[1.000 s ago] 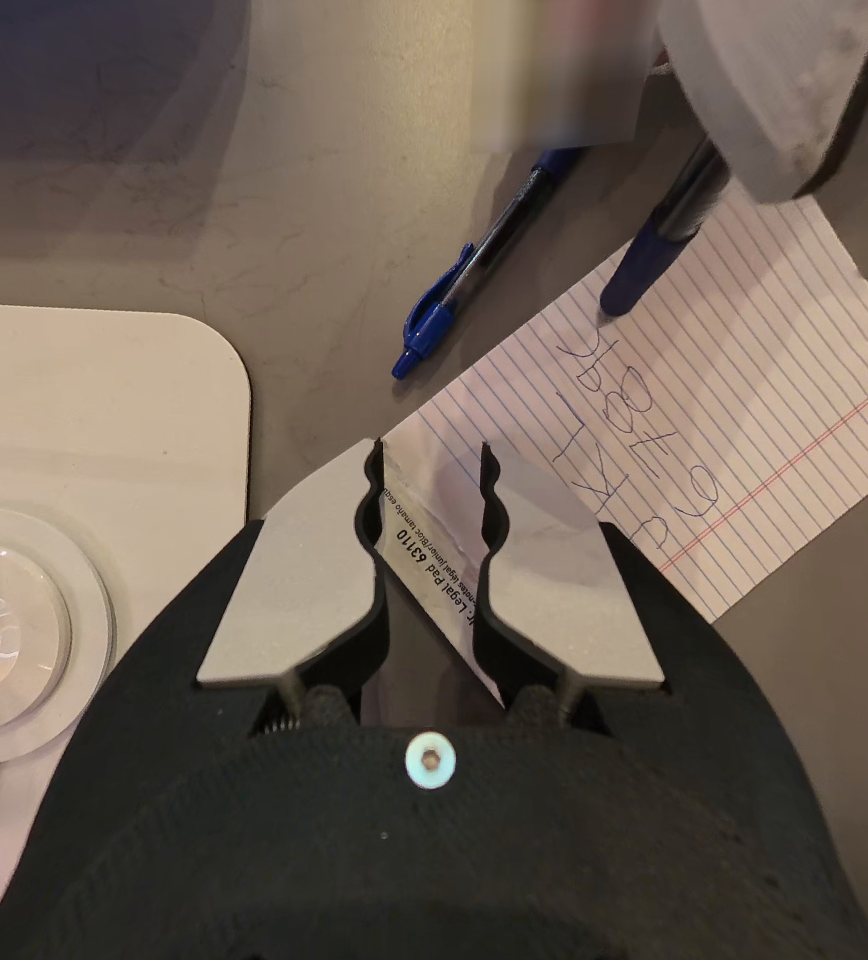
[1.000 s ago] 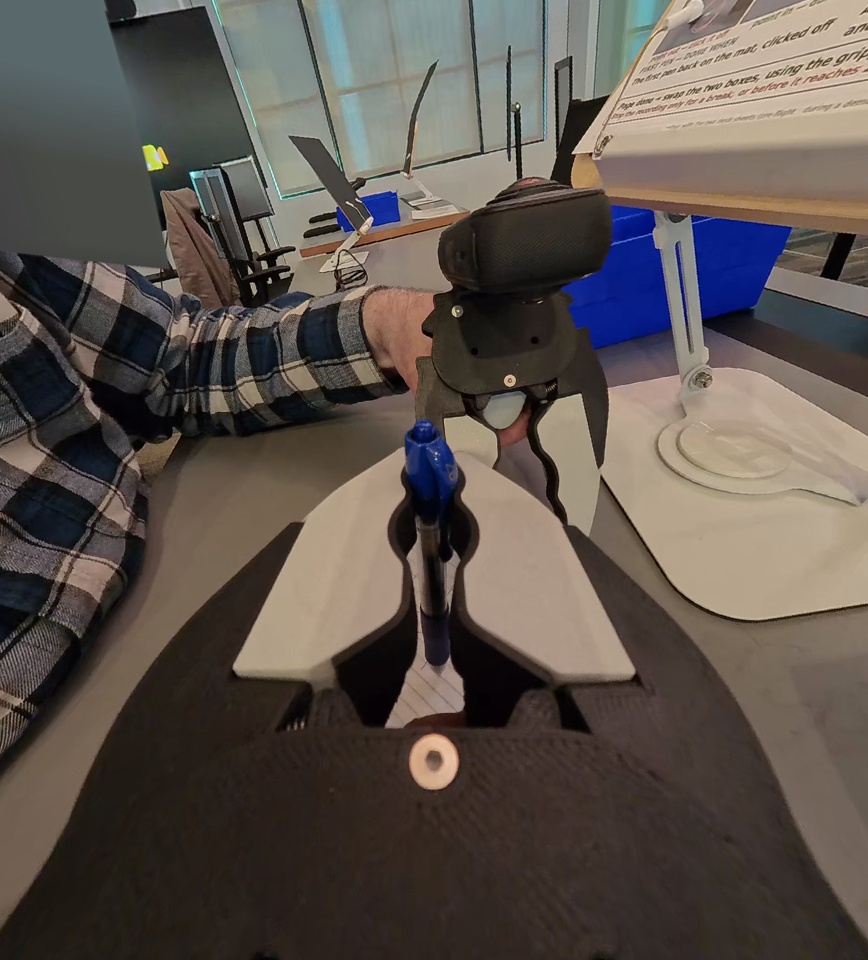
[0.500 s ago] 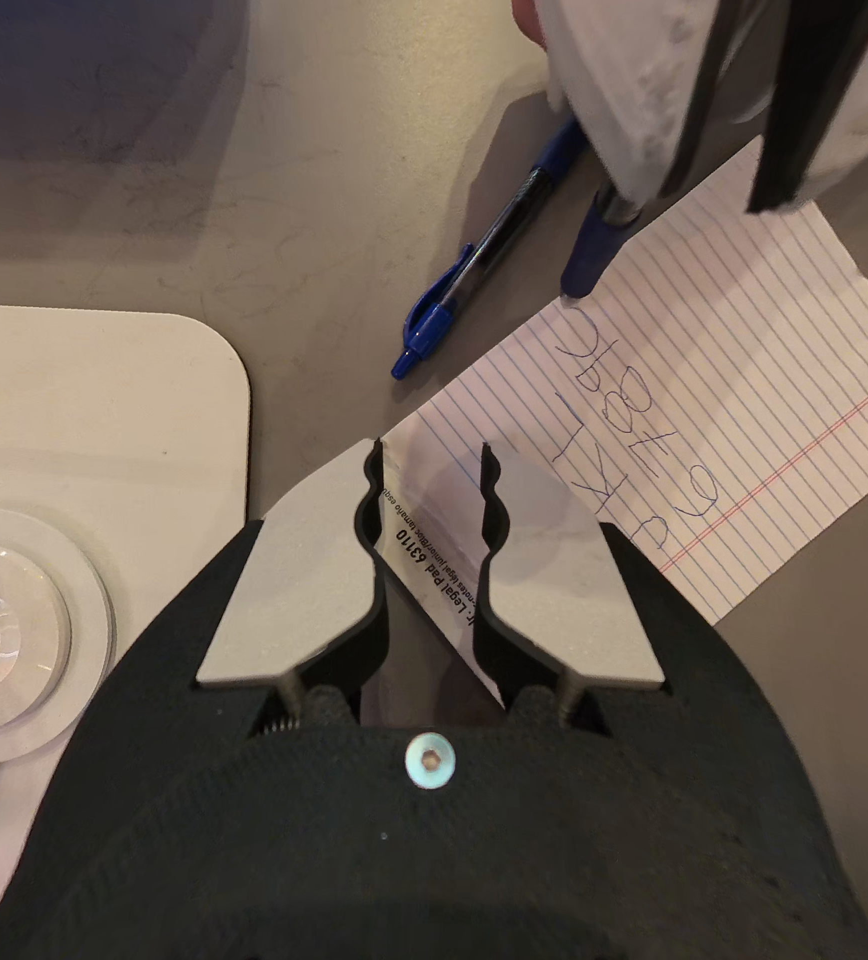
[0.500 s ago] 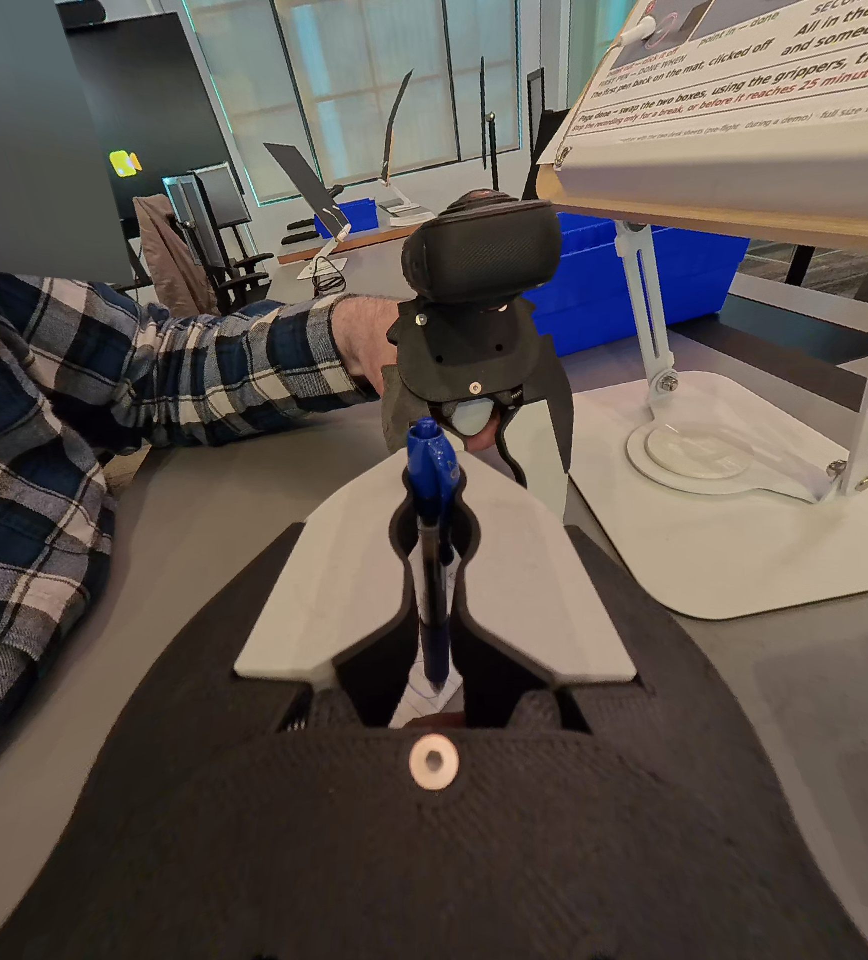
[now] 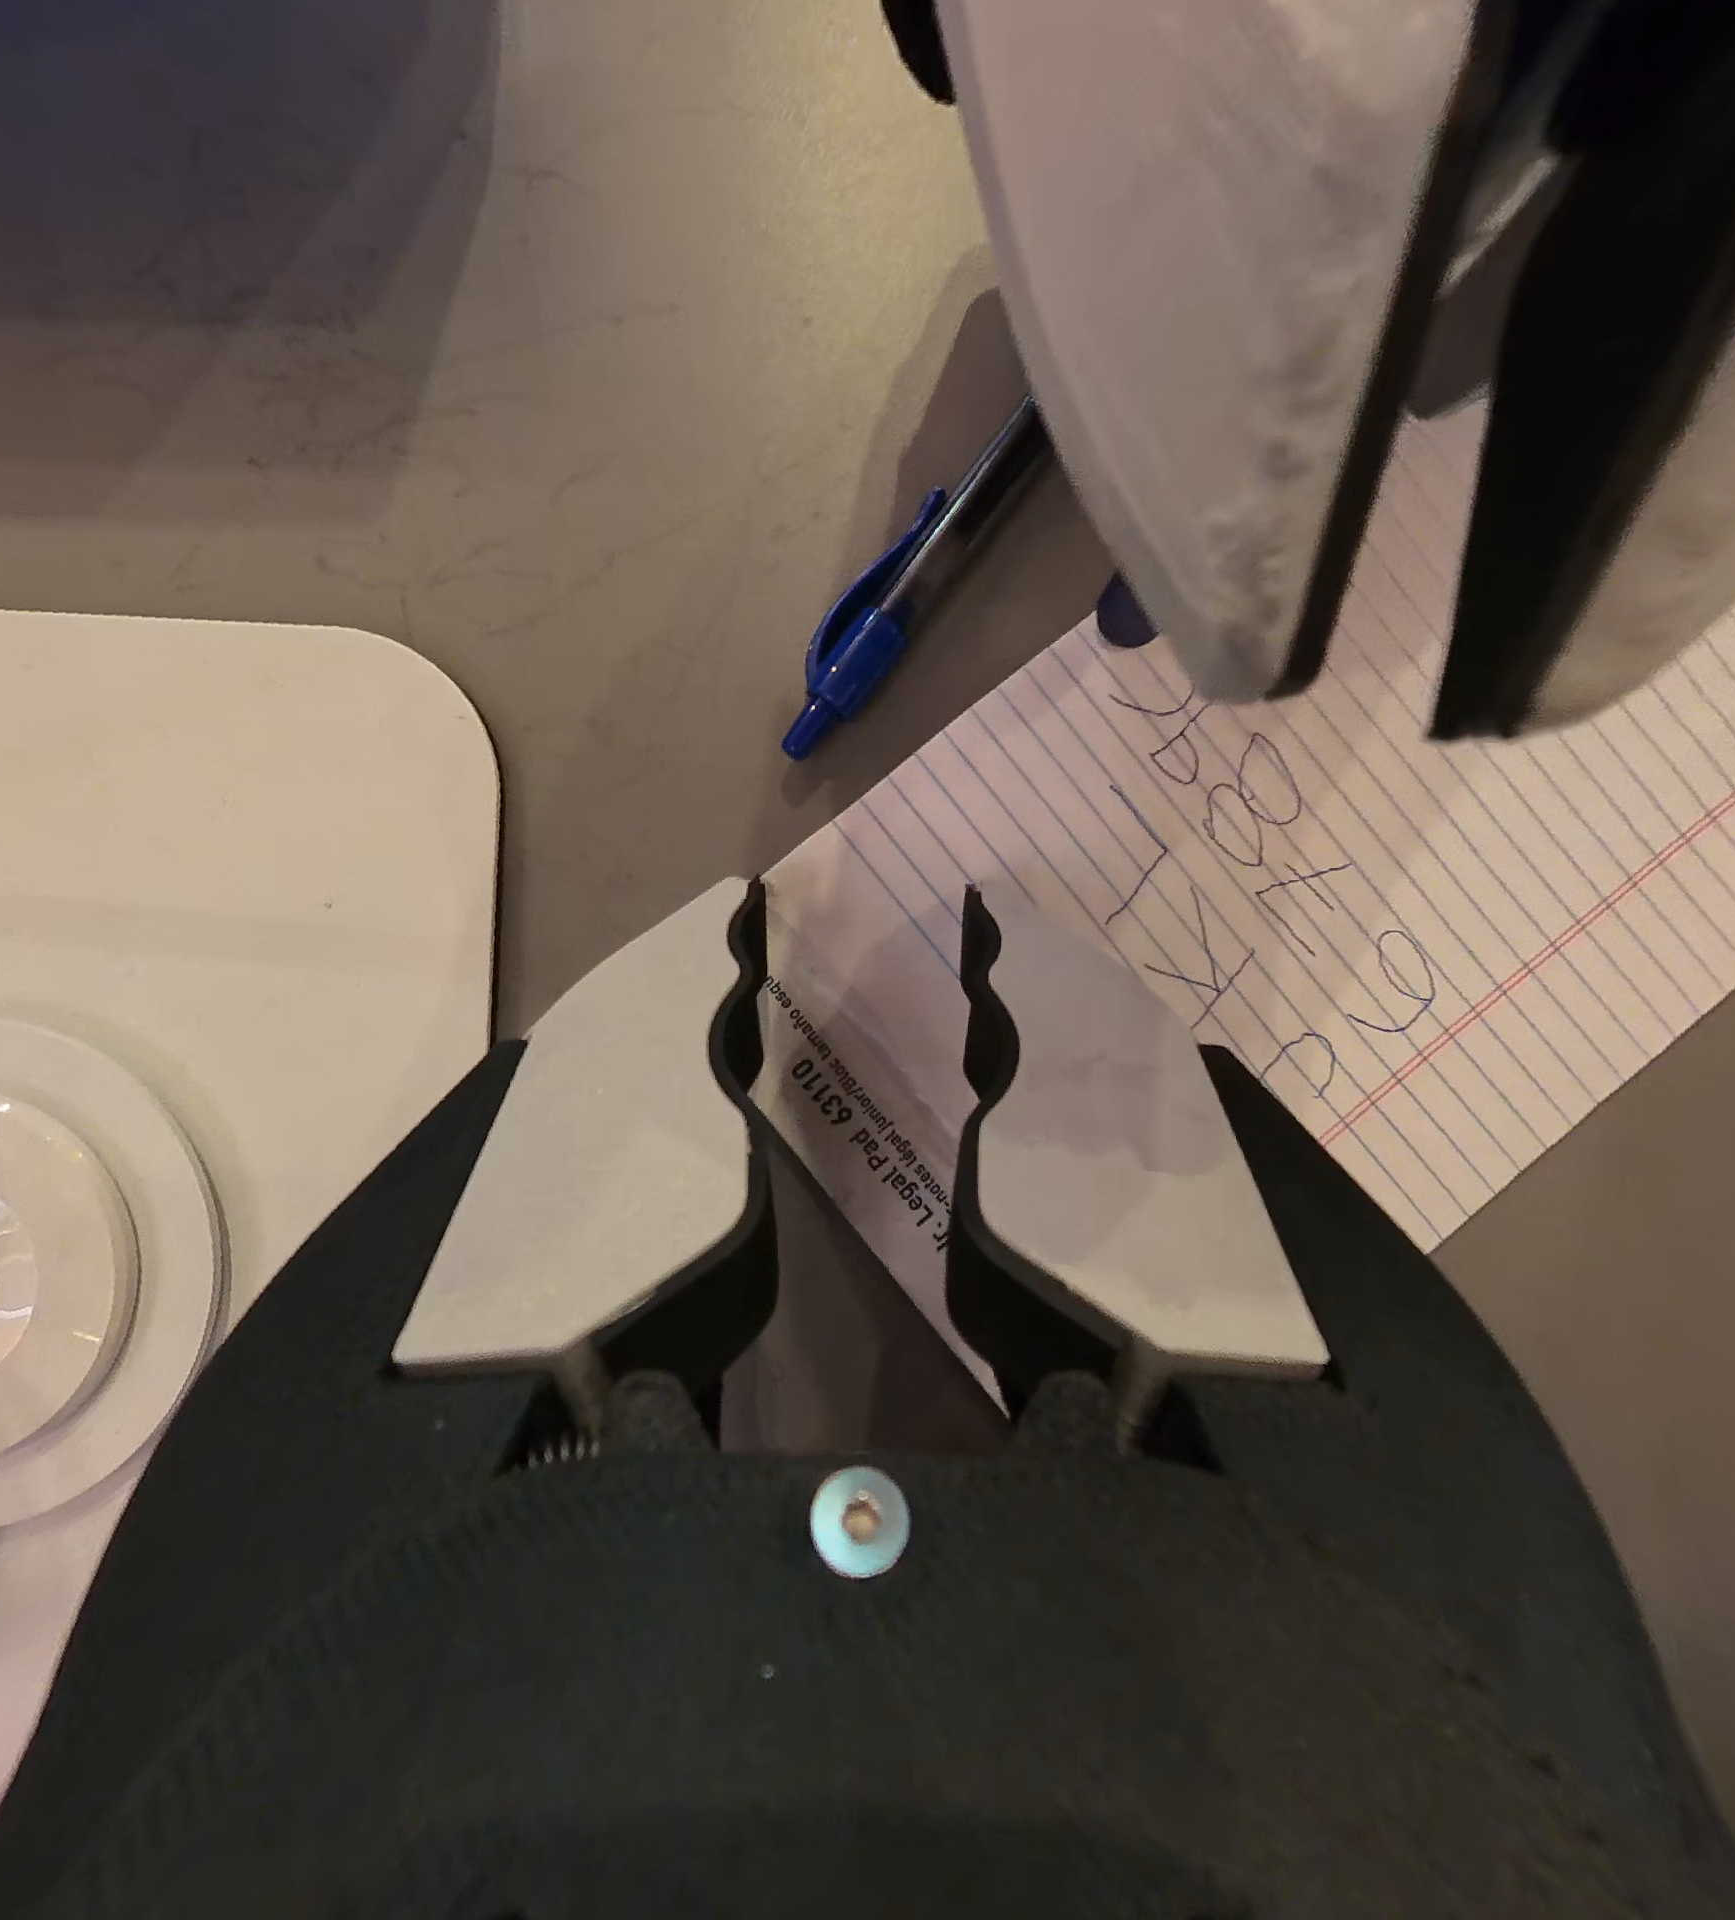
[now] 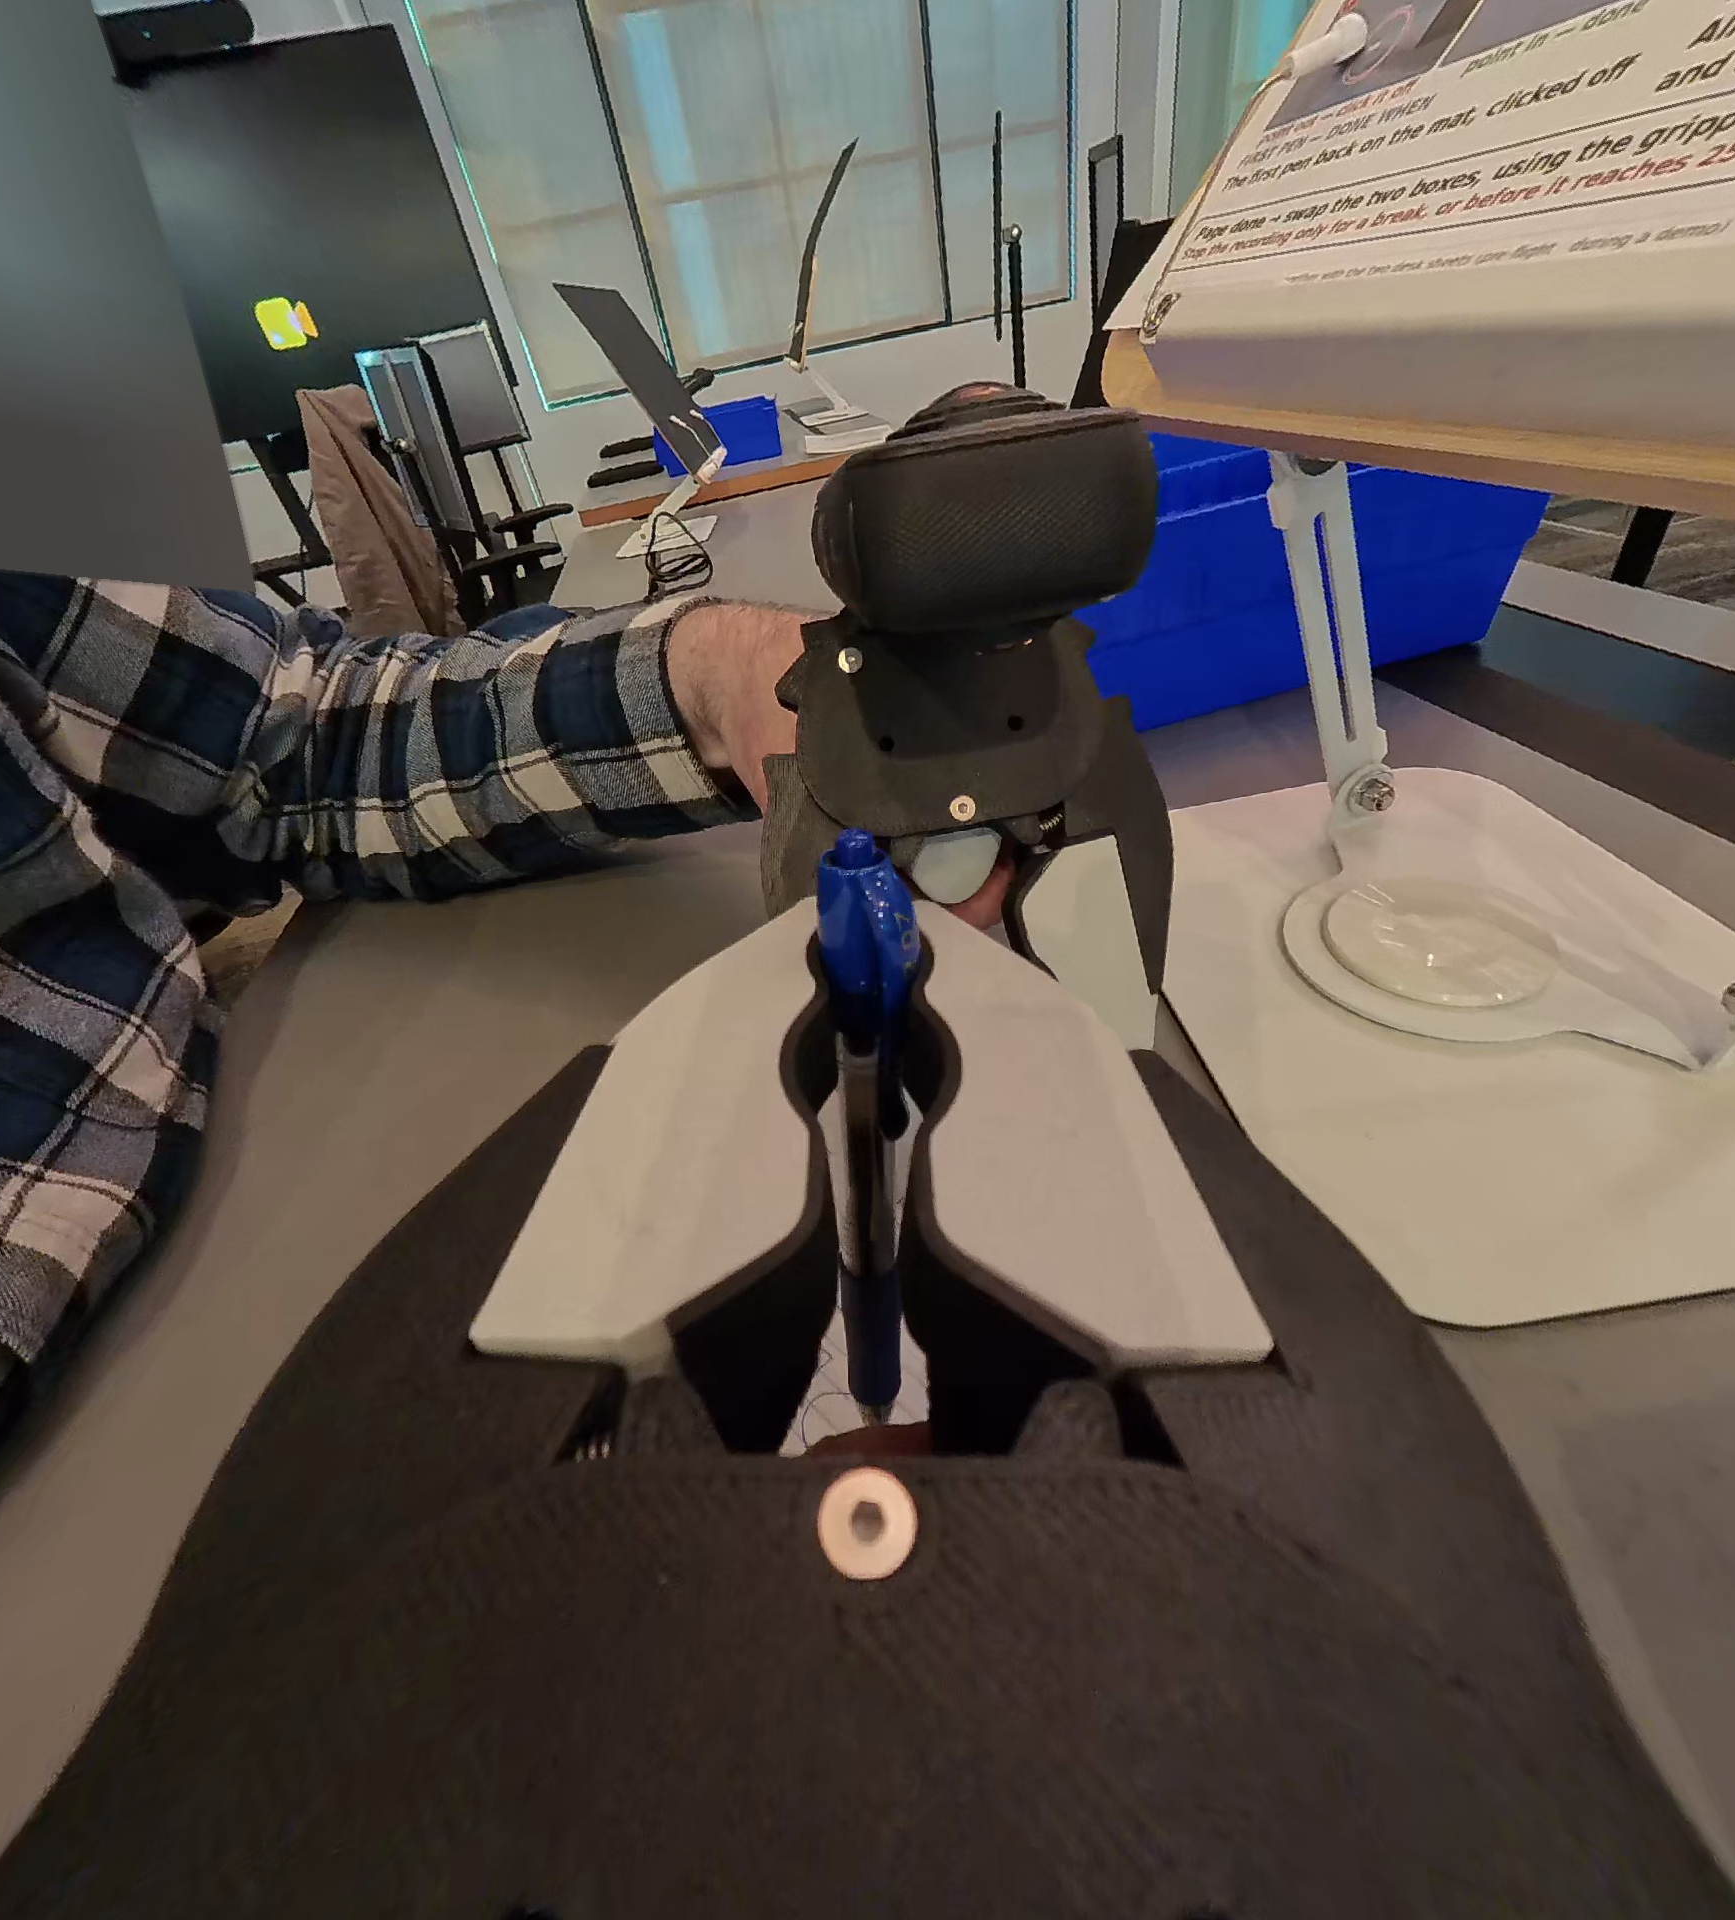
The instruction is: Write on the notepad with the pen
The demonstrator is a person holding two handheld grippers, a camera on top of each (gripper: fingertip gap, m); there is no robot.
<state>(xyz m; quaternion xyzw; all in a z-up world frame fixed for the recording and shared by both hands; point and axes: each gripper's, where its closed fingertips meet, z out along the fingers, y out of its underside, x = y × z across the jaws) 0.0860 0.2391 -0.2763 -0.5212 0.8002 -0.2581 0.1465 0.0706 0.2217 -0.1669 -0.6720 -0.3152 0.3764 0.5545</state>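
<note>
Pen: your right gripper point(image 6: 868, 1023) is clenched on the blue pen point(image 6: 868, 1122), in the middle of the right wrist view. Both pads press its sides. It stands up, clip end on top, tip down low on the paper.
Pad: the lined pad point(image 5: 1414, 997) lies slanted on the grey table point(image 5: 634, 364), from the middle to the right of the left wrist view. It already has blue writing on it.
Left gripper: your left gripper point(image 5: 863, 904) has its jaws apart, over the pad's near corner. They grasp nothing. It may be pressing the pad down, but you cannot tell that from here.
How the pen feels: light, stiff, smooth. It could slip or turn in the pads, so hold it at the middle and press softly.
How the pad feels: thin, light and bendy. It will slide if nothing holds it. Hold it by a corner, away from the writing.
Other pen: a spare pen point(image 5: 894, 613) lies on the table, just beside the pad's top edge.
Hard to see: in the left wrist view your right gripper covers most of the held pen and its tip. In the right wrist view only a sliver of paper shows under the tip. The spare pen's far end is hidden too.
</note>
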